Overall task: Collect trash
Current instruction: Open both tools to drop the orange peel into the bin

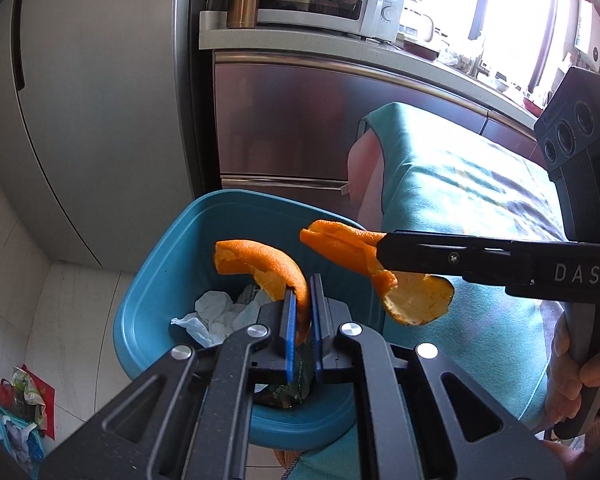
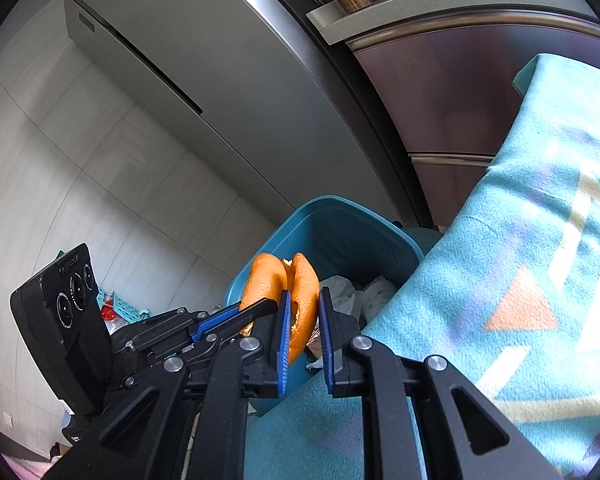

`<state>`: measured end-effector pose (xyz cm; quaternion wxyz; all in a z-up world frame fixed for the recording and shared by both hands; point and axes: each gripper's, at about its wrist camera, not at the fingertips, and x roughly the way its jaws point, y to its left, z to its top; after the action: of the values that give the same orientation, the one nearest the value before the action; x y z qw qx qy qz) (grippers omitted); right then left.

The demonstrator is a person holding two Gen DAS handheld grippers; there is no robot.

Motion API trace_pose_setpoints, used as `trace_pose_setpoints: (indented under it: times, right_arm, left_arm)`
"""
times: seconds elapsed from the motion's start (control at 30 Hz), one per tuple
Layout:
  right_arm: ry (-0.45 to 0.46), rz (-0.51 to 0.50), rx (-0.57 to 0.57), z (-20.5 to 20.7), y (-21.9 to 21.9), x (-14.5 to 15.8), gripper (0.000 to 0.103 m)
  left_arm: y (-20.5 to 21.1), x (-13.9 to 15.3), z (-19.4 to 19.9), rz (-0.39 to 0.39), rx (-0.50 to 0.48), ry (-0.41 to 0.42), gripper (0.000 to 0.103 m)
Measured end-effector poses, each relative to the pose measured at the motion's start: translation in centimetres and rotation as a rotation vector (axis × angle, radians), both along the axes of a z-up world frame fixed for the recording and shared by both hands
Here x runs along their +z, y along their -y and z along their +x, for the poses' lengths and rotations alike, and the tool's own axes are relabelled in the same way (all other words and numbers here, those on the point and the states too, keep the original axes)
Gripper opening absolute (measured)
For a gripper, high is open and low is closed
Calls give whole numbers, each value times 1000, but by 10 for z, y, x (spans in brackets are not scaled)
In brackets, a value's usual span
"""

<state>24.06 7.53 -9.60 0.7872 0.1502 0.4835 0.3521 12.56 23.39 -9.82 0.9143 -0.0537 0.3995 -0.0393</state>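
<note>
Teal bin [image 1: 160,280] holds crumpled tissue [image 1: 216,314]; above it, both grippers' fingers [image 1: 290,312] each pinch orange peel [image 1: 260,264].

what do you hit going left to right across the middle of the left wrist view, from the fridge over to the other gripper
fridge door → blue bin → orange peel in the left gripper → orange peel in the right gripper → right gripper → teal blanket

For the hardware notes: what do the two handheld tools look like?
Both match: the left tool and the right tool have black slotted linkage arms, silver pivot bolts and blue finger pads. The right one's side reads "DAS"; each black body carries round lenses. No cables visible.
</note>
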Motion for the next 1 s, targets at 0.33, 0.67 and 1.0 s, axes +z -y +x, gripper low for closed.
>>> trace_pose_setpoints:
  times: [0.33,0.67,1.0]
  right_arm:
    - [-8,-7,10,2,-9,1,13]
    - [-11,-25,6,5,-11,3,16]
    - [-11,-24,-4,4,-11,2,16]
  left_arm:
    - [2,-8,6,5,1,-20,8]
    - [2,-13,10,3,9,-30,10]
    - [2,-18,14,-1,16,-46,25]
